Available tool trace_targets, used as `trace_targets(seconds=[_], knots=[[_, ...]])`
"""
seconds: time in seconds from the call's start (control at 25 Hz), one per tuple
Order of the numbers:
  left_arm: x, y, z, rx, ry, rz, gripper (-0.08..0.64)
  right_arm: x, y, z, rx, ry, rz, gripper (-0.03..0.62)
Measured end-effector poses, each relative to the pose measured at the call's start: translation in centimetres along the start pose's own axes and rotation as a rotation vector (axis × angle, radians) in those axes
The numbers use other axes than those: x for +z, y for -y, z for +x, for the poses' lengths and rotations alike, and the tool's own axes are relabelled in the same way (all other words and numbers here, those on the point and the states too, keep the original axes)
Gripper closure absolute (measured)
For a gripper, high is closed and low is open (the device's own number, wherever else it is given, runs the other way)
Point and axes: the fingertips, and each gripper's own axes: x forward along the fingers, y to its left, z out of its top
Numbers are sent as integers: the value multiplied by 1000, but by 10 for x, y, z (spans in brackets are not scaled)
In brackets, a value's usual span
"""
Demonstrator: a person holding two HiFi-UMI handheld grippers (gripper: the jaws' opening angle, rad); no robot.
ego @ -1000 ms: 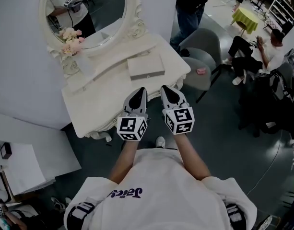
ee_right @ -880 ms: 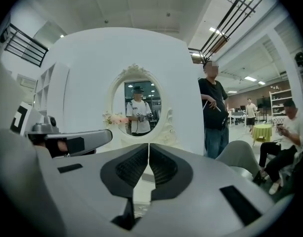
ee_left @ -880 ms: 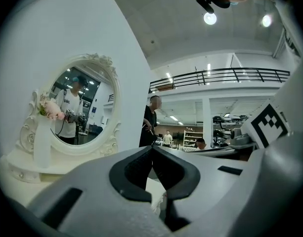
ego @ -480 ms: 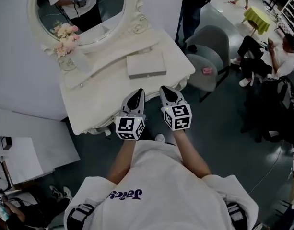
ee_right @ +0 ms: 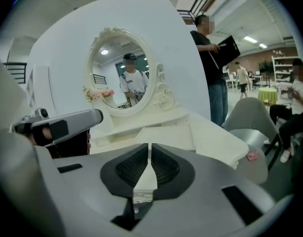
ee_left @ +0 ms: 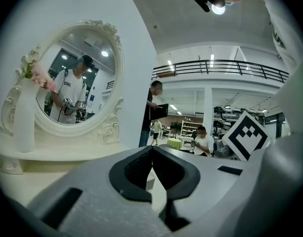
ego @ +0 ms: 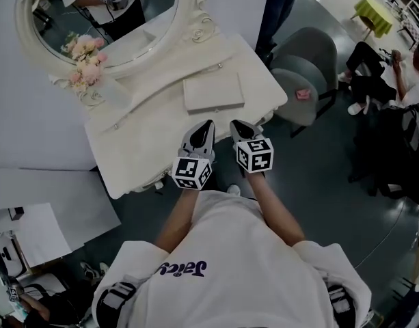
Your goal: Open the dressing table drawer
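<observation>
Large open hall with a staged room corner, white dressing table (ego: pixel 144 145) against bare partition wall (ego: pixel 38 125), grey chairs (ego: pixel 301 70) right of it, shelving (ee_left: pixel 188 128) and mezzanine railing (ee_left: pixel 225 67) beyond it

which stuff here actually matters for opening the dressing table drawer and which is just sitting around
For the job:
- dressing table, its drawer front not clear from above
- left gripper and right gripper, both shut and empty

Just lying about:
- flat white box on the tabletop
- flowers by the mirror
- grey chair with a small pink thing on its seat
</observation>
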Motion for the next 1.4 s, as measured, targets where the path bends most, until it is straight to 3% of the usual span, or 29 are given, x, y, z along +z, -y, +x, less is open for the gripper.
trace_targets(seconds=[0.2,0.56,0.8,0.84,0.96,1.4], knots=[[-5,-23,25,5,-22,-3,545,-18,13,38,28,-69,90,578],[-16,-60,53,17,-61,-35,545,-47,17,96,57,-186,133,578],[-32,-83,68,16,-105,-85,545,-76,27,119,64,-246,302,578],[-33,-87,70,16,-110,-87,545,-79,28,124,64,-254,316,571],[-38,-94,76,14,-129,-96,545,-86,30,135,64,-278,356,466],[-46,-106,91,-16,-164,-119,545,-96,37,161,48,-309,431,465]])
